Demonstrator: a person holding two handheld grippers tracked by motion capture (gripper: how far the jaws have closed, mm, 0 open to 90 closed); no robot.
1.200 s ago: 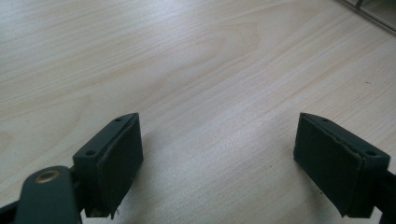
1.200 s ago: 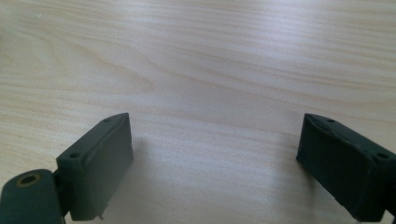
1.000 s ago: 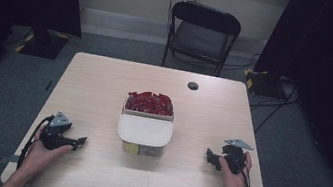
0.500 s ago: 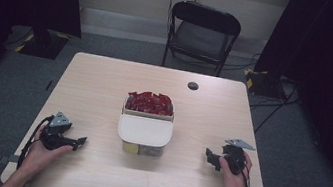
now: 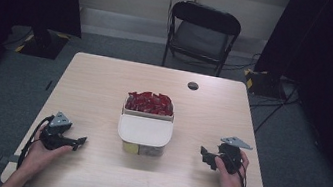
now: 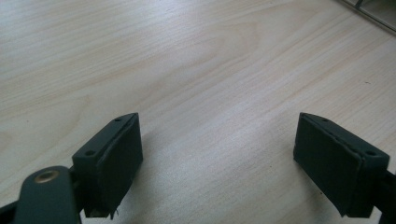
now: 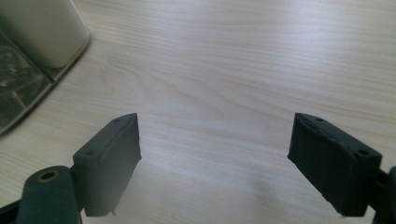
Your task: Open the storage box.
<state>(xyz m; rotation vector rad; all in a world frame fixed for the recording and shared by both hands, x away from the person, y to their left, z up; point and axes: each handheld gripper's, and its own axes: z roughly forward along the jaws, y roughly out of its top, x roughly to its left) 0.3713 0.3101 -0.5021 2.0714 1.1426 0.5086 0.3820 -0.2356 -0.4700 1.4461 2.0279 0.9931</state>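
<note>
presumably the white-lidded clear plastic container (image 5: pixel 143 135) is best approached squarely by the left gripper (image 5: pixel 77 140) and right gripper (image 5: pixel 205 156), both held wide and empty.

The pale wooden table (image 5: pixel 104 89) shows light beige grain. At the frame's centre, a clear plastic container (image 5: pixel 142 146) wears a cream lid (image 5: pixel 144 130); behind it sit glossy red packets (image 5: pixel 150 103). Top centre, a black folding chair (image 5: pixel 202 34) stands on grey carpet (image 5: pixel 111 47).
</note>
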